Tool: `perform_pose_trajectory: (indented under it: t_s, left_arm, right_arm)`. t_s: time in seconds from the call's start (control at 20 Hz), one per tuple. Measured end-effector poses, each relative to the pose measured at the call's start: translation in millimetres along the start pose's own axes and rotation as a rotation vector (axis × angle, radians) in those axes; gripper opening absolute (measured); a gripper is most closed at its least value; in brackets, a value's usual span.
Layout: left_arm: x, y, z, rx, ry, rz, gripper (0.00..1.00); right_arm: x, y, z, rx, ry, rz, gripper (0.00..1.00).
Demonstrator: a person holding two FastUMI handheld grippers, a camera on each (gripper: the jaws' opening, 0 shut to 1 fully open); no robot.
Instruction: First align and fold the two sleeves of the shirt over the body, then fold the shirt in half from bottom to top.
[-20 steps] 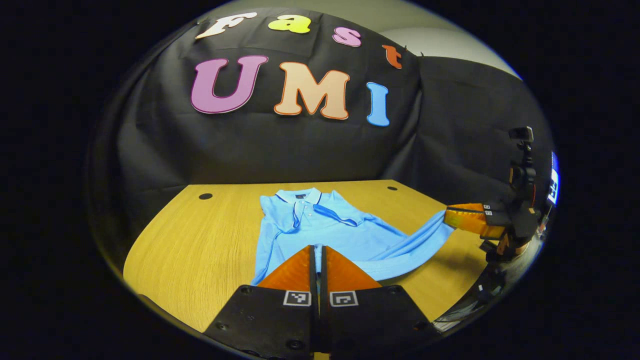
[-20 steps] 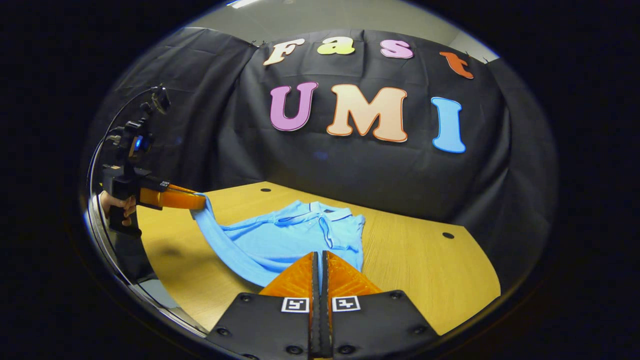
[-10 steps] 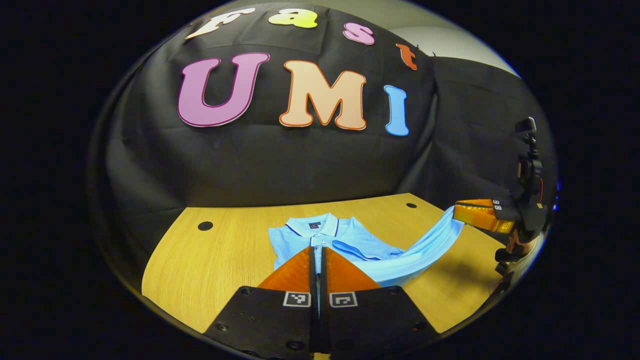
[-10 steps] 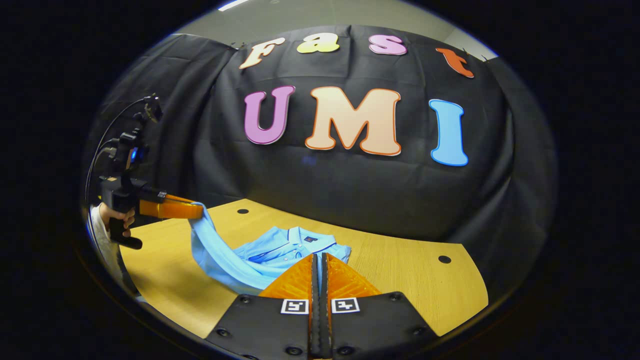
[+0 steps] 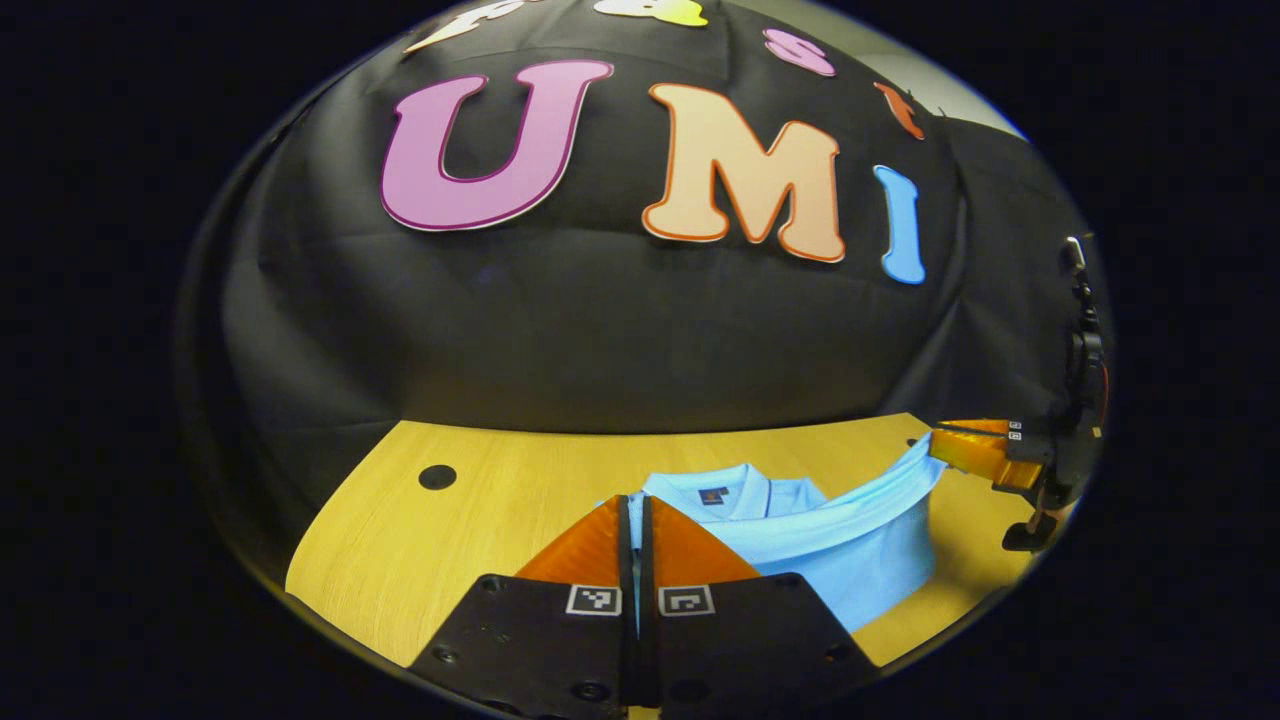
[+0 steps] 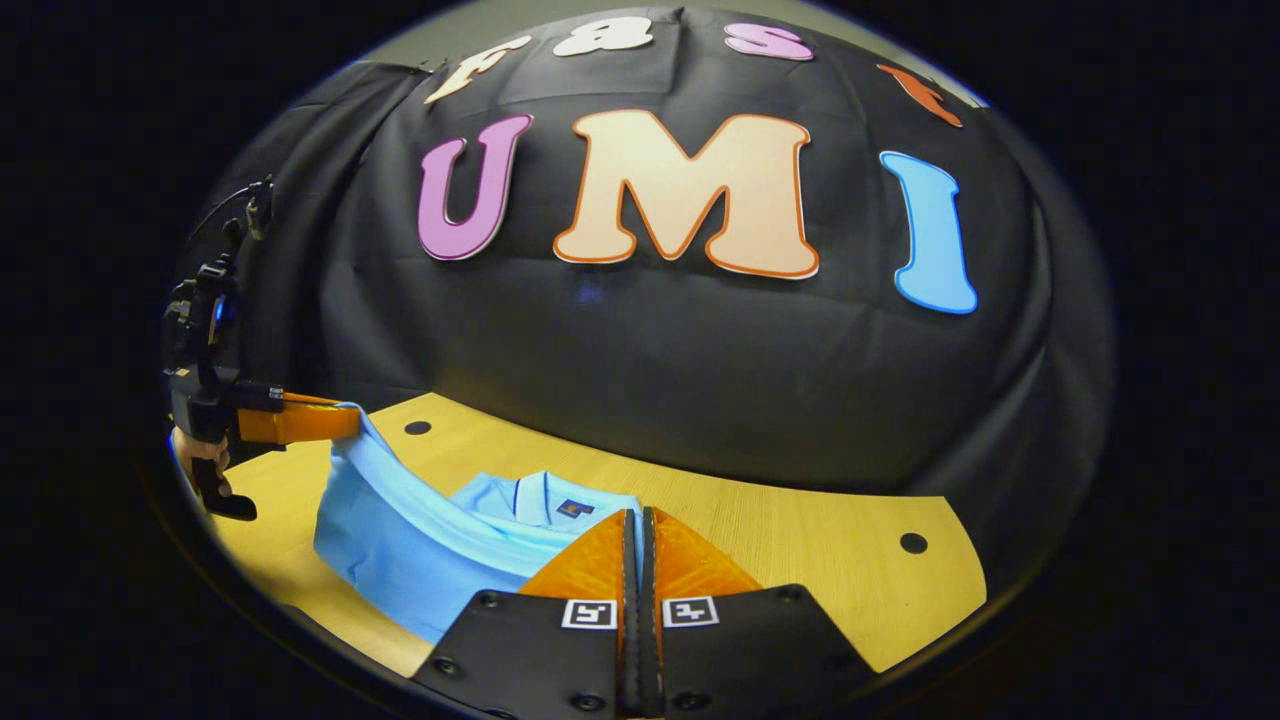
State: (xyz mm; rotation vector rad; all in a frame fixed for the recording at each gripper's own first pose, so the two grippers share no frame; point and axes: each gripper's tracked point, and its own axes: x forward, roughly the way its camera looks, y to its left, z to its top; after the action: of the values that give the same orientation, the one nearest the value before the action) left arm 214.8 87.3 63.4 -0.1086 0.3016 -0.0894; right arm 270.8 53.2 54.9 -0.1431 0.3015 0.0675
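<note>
A light blue polo shirt (image 5: pixel 840 565) lies on the wooden table (image 5: pixel 480 500), its collar (image 5: pixel 715 492) toward the black wall. Its bottom hem is lifted and stretched as a band between both grippers, above the body. My left gripper (image 5: pixel 634 500) is shut on one hem corner; from the right gripper view it (image 6: pixel 345 420) holds that corner at the left, held by a hand (image 6: pixel 195 455). My right gripper (image 6: pixel 634 512) is shut on the other corner of the shirt (image 6: pixel 420 560), close to the collar (image 6: pixel 550 500). In the left gripper view it (image 5: pixel 940 447) grips the hem at the right.
The table (image 6: pixel 800 560) has small round holes (image 5: pixel 437 477) (image 6: pixel 912 543) near its back corners. The black cloth wall stands right behind the table's far edge. Bare wood lies to the left of the shirt in the left gripper view.
Both grippers have carried the hem forward over the shirt's body toward the collar. The wall is nearer, and most of the body is now covered by the lifted lower half.
</note>
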Motion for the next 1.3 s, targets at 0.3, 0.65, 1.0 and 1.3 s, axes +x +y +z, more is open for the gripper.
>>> perform_pose_trajectory:
  t_s: [0.3,0.65,1.0,1.3]
  left_arm:
    - [81.1,22.4,-36.1,-0.051,0.110,0.033,0.00]
    - [122.9,21.5,-81.6,-0.027,0.182,0.048,0.00]
    - [122.9,14.6,-88.1,-0.026,0.204,0.026,0.11]
    - [96.3,14.9,-86.7,0.008,0.191,0.048,0.95]
  right_arm:
    - [81.0,-16.7,-46.2,0.076,0.084,-0.031,0.02]
    - [118.8,-38.6,-97.0,0.221,0.177,-0.057,0.03]
    - [122.3,-38.2,-113.6,0.202,0.189,-0.069,0.33]
    - [102.1,-37.8,-99.7,0.139,0.158,-0.075,0.99]
